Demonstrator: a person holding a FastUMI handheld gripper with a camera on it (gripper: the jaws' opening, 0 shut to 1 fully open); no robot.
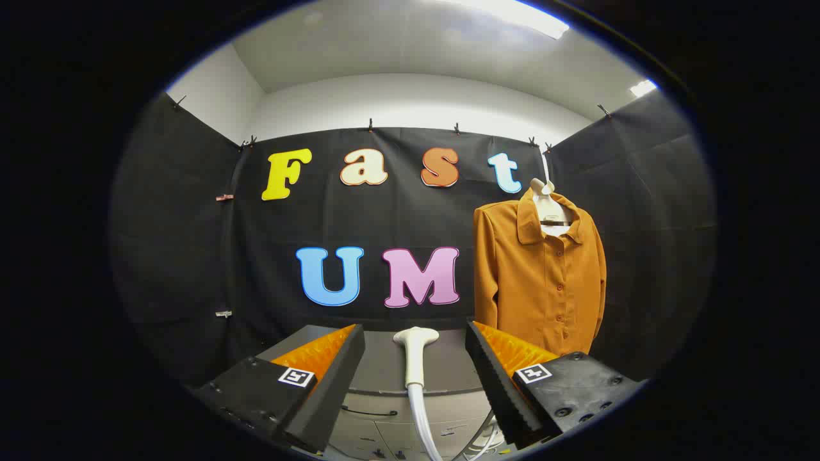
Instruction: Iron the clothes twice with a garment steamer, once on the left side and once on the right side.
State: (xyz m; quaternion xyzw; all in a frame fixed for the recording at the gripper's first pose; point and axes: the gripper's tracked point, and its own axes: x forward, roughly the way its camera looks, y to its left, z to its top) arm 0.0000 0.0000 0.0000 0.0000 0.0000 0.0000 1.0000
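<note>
Tongs (pixel 415 358) first: mine are spread wide with nothing pressed between them, their inner faces ribbed in sawtooth rows. Each finger carries a small square marker on its blocky base.

Starting at the left finger (pixel 333 365), my worry is the aim. If I close off-centre, one toothed face would meet the steamer's neck before the other and push it sideways rather than pinch it.

Between the fingers and just beyond them stands the steamer head (pixel 416 349), upright, pale and glossy like hard plastic, with a flattened, rounded top narrowing into a slim neck. A smooth pale hose (pixel 423 422) runs down from it. That slick round neck looks likely to twist or slide in a light grip, and the hose could drag against me or snag once I lift. It stands over a grey counter (pixel 384 365) with drawer fronts below.

Right of the steamer, past the right finger (pixel 496 371), the shirt (pixel 541 275) hangs on a white hanger (pixel 548 198) against the black cloth. It is rust-orange, soft and matte, collared, with a button row down the front. Hung freely, it may swing away under pressure, leaving a pass uneven; the buttons could catch the head.
</note>
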